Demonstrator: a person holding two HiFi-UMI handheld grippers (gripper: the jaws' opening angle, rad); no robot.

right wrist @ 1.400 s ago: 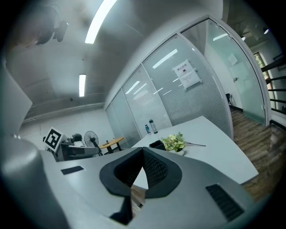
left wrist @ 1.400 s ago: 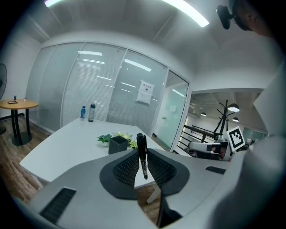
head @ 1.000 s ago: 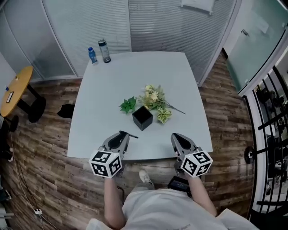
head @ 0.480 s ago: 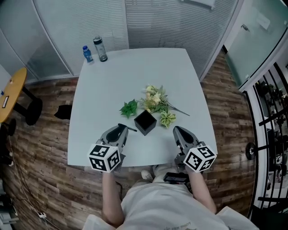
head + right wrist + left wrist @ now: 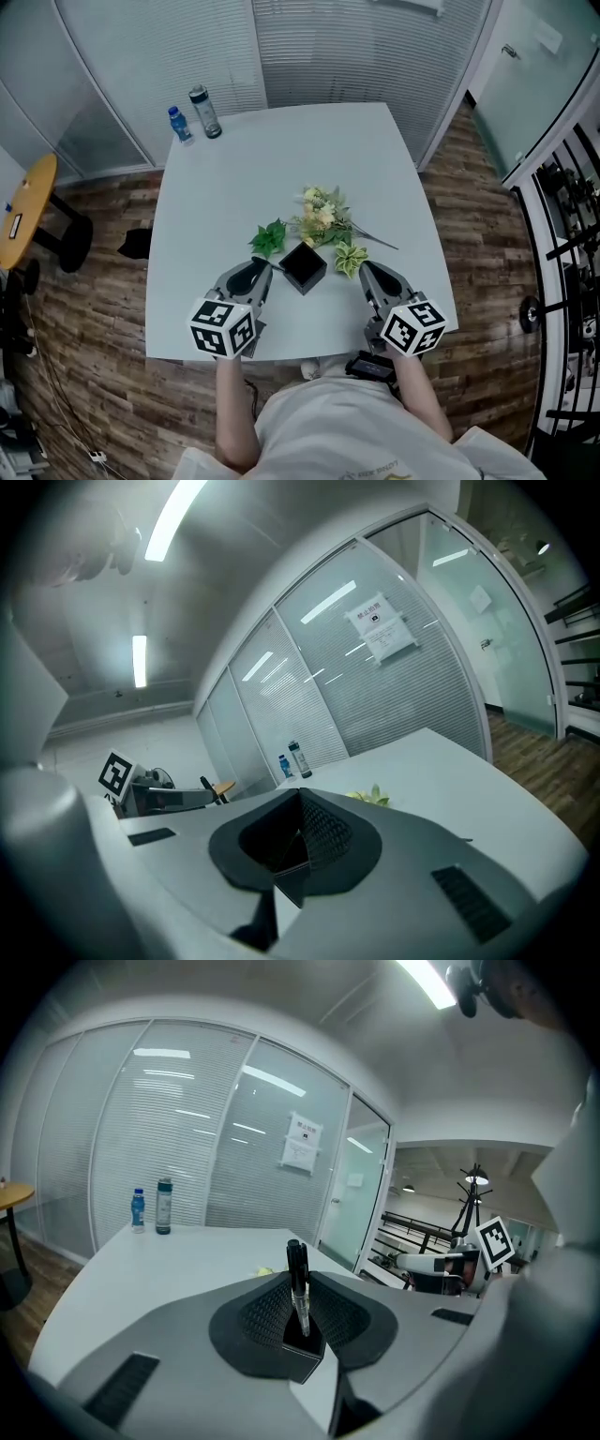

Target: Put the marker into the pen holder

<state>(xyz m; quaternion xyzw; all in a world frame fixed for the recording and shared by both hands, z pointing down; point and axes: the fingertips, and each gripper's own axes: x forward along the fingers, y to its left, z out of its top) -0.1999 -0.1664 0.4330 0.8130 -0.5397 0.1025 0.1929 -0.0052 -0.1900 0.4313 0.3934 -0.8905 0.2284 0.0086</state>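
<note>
Glass partitions with drawn blinds stand behind the white worktop (image 5: pixel 234 178), and two bottles (image 5: pixel 203 98) sit at its far left corner. On my head view the black pen holder (image 5: pixel 304 267) stands near the front edge, among artificial flowers (image 5: pixel 322 214) and green leaves (image 5: pixel 270 238). My left tongs (image 5: pixel 265 270) sit just beside the holder's left side, closed tight on the marker (image 5: pixel 296 1260); the left gripper view shows it pinched upright between the ribbed pads, dark end up. So the marker is not in the holder. My right tongs (image 5: pixel 364 268) hover at the holder's right, near a pale variegated leaf (image 5: pixel 351 258). The right gripper view shows their pads pressed together with nothing between them.
</note>
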